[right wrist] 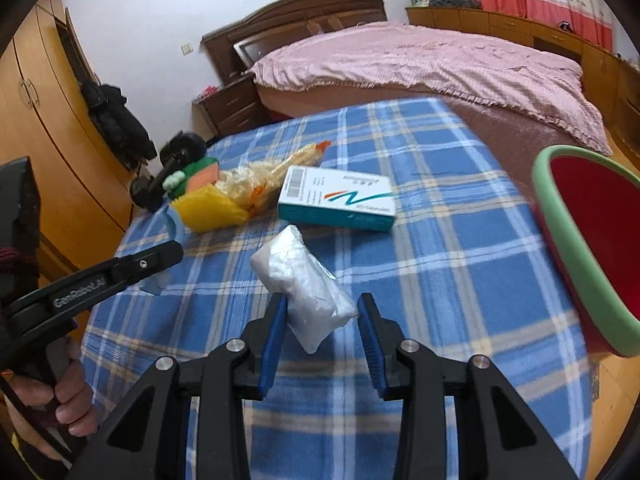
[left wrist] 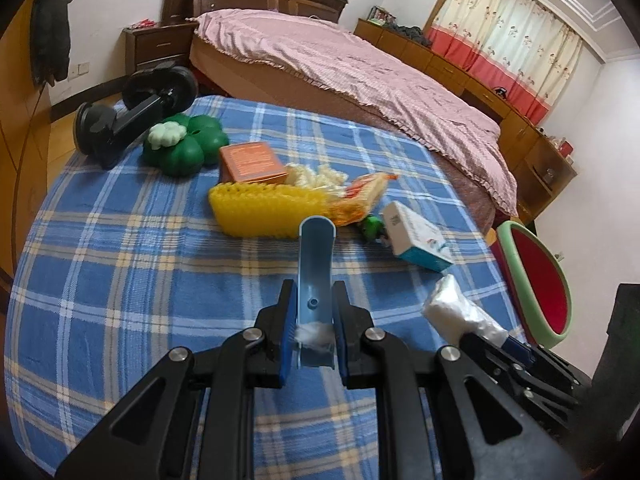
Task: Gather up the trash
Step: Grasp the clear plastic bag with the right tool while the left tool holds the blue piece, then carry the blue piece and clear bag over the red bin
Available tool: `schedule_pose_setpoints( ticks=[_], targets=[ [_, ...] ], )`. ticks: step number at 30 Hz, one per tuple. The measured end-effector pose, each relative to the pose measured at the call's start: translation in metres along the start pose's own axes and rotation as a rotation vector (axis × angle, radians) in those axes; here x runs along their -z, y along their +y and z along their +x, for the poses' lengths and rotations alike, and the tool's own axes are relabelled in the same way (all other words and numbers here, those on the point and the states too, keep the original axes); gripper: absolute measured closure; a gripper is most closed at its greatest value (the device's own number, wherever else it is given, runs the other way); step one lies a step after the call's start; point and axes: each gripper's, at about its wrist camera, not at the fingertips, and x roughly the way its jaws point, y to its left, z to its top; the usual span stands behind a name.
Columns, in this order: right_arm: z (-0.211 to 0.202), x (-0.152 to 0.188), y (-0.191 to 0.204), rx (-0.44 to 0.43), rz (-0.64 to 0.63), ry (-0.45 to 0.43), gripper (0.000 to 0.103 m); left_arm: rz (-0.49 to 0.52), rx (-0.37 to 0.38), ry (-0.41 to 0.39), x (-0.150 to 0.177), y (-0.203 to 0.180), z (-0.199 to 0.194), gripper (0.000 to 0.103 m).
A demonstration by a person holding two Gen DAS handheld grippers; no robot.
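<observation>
My left gripper (left wrist: pixel 314 296) is shut on a light blue plastic scoop-like piece (left wrist: pixel 316 256) with a bit of white fluff stuck at its base, held above the blue plaid cloth (left wrist: pixel 132 264). My right gripper (right wrist: pixel 322 304) is open, with a crumpled white plastic bag (right wrist: pixel 304 280) lying between its fingers; the bag also shows in the left wrist view (left wrist: pixel 460 308). A white and teal box (right wrist: pixel 338 198) lies just beyond the bag. A red bin with a green rim (right wrist: pixel 592 236) stands at the right.
A yellow brush (left wrist: pixel 256 210), orange box (left wrist: pixel 252 162), clear snack wrapper (left wrist: pixel 356 196), green clover toy (left wrist: pixel 180 144) and black suction mount (left wrist: pixel 132 112) lie on the cloth. A bed with a pink cover (left wrist: pixel 380 68) is behind. A wooden wardrobe (right wrist: pixel 44 128) stands left.
</observation>
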Motion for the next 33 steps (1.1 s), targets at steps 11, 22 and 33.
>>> schedule_pose_setpoints(
  ticks=[11,22,33],
  targets=[
    [-0.058,0.004,-0.028,0.046,0.089,-0.115,0.064,0.063,0.09,-0.017,-0.002,-0.045,-0.014,0.086],
    [-0.096,0.003,-0.067,0.098,0.167,-0.195,0.064,0.135,0.176,0.004,-0.007,-0.097,-0.015,0.086],
    [-0.125,0.006,-0.117,0.17,0.256,-0.255,0.064,0.239,0.241,0.045,-0.01,-0.163,0.006,0.086]
  ],
)
